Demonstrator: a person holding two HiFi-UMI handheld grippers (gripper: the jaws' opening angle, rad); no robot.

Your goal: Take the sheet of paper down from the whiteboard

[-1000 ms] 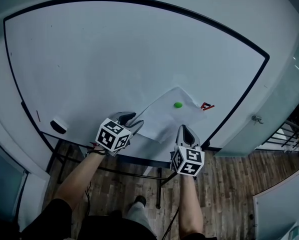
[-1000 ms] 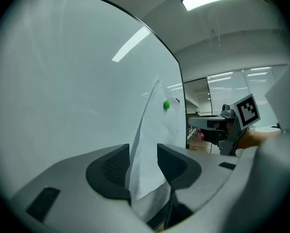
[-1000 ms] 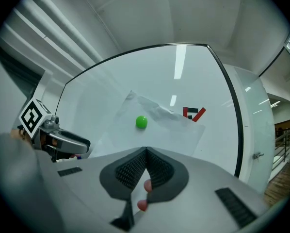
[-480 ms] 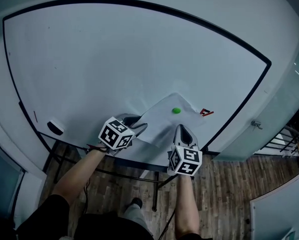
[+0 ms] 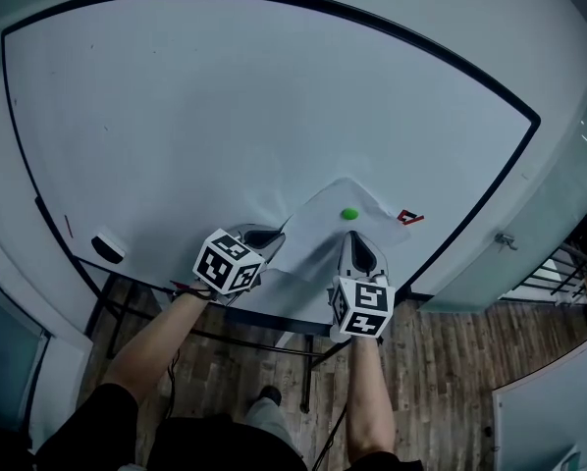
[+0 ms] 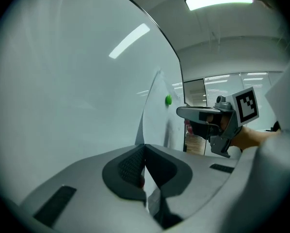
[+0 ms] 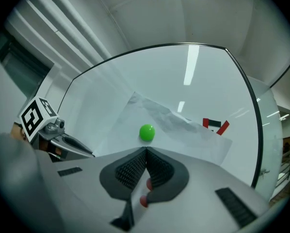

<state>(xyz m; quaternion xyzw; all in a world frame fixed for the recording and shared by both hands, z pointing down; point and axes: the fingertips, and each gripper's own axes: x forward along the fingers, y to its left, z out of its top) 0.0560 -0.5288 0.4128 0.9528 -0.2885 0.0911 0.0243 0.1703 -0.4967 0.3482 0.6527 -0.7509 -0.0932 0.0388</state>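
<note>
We see the sheet of paper (image 5: 318, 232) low on the right part of the glossy, black-framed whiteboard (image 5: 225, 106), pinned there by a round green magnet (image 5: 349, 214). The sheet is thin, white and creased. Its upper edge is rumpled and its left side bows away from the board.

The left gripper (image 6: 144, 148) is closing its jaws on the sheet's left edge. The paper runs straight into the seam between the dark, ribbed pads (image 6: 129, 166), which press on it. The right gripper (image 7: 146, 152) has its jaws tight together on the lower edge, with a thin strip of paper showing between them.

Just right of the sheet, a small angular red-and-black piece (image 5: 408, 218) sits on the board. A rounded block (image 5: 109, 247) rests near the board's lower left corner, above the wood-plank floor (image 5: 451, 361).
</note>
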